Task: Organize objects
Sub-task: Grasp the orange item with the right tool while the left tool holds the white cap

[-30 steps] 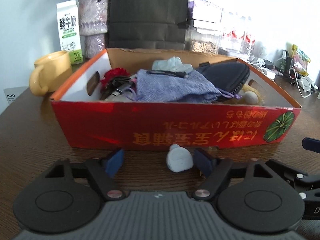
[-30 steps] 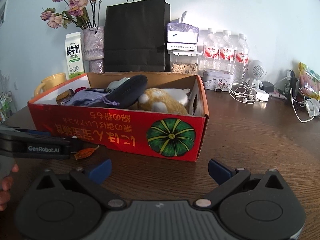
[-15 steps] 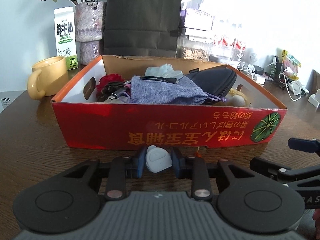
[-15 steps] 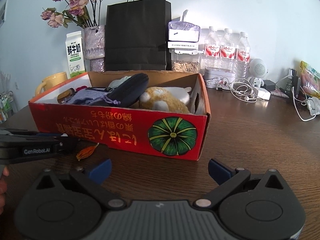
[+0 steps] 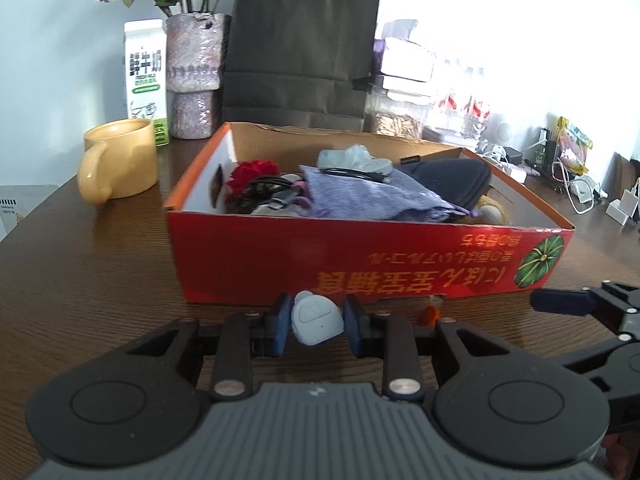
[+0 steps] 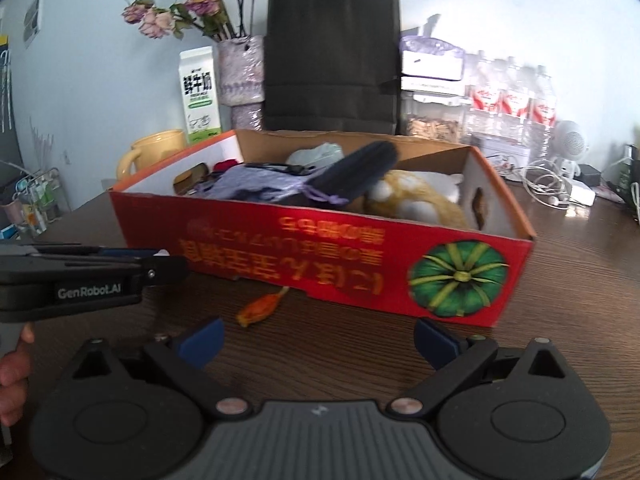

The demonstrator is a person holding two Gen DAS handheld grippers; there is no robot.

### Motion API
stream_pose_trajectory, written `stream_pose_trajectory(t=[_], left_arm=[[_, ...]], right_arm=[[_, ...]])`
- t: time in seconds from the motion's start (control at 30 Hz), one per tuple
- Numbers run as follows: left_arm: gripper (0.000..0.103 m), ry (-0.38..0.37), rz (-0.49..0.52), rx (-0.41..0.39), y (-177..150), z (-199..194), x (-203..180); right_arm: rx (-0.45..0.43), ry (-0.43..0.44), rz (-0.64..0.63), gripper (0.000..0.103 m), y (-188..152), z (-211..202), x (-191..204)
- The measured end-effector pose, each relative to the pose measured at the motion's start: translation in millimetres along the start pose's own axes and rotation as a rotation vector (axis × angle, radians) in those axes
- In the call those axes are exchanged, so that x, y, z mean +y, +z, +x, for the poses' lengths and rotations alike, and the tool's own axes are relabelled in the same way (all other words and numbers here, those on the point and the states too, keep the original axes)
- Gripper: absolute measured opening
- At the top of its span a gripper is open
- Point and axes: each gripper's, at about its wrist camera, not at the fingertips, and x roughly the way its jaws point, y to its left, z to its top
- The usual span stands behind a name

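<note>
Left tongs (image 5: 316, 322) now clamped on small pale-grey earbud case (image 5: 317, 323), blue pads pressed to both its sides; a second ago wide apart with case loose on desk (image 5: 80, 264) between them, half a second ago already closed. Case held just in front of red cardboard box (image 5: 360, 268), low, near desk surface, not yet above box rim. Box already holding purple knit pouch (image 5: 372, 196), dark zip case (image 5: 456, 178), red fabric flower (image 5: 252, 172), cables, plush toy (image 6: 416, 196). Right tongs (image 6: 316, 340) wide and empty, beginning to narrow, nothing between pads; compared with a second ago, pointed closer at orange dried flower bit (image 6: 260, 307) lying on desk beside box front. Judgement: pick of case done; next step likely lift over front wall and drop into box. Orange bit probably next item for right side. Risk: smooth rounded case slipping from pads during lift. Yellow mug (image 5: 120, 160), milk carton (image 5: 146, 80) untouched behind.
</note>
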Motion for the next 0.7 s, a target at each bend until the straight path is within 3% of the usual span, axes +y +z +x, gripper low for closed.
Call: stream_pose_trajectory(t=[0.23, 0.43, 0.5, 0.67, 0.7], left_arm=[[0.029, -0.014, -0.019, -0.012, 0.8, -6.9, 22.3], [0.029, -0.030, -0.026, -0.019, 0.6, -10.4, 29.1], [0.029, -0.036, -0.021, -0.022, 0.1, -11.6, 28.9], [0.029, -0.044, -0.015, -0.028, -1.5, -13.7, 28.0], [0.029, -0.045, -0.016, -0.028, -1.4, -13.6, 27.7]], right_arm=[[0.023, 0.001, -0.004, 0.084, 7.1, 13.4, 20.5], [0.039, -0.051, 0.004, 0.060, 10.8, 23.8, 33.5], [0.037, -0.059, 0.017, 0.039, 12.4, 24.7, 35.2], [0.032, -0.026, 0.018, 0.014, 11.7, 23.9, 39.4], [0.030, -0.025, 0.015, 0.013, 11.3, 23.4, 40.0]])
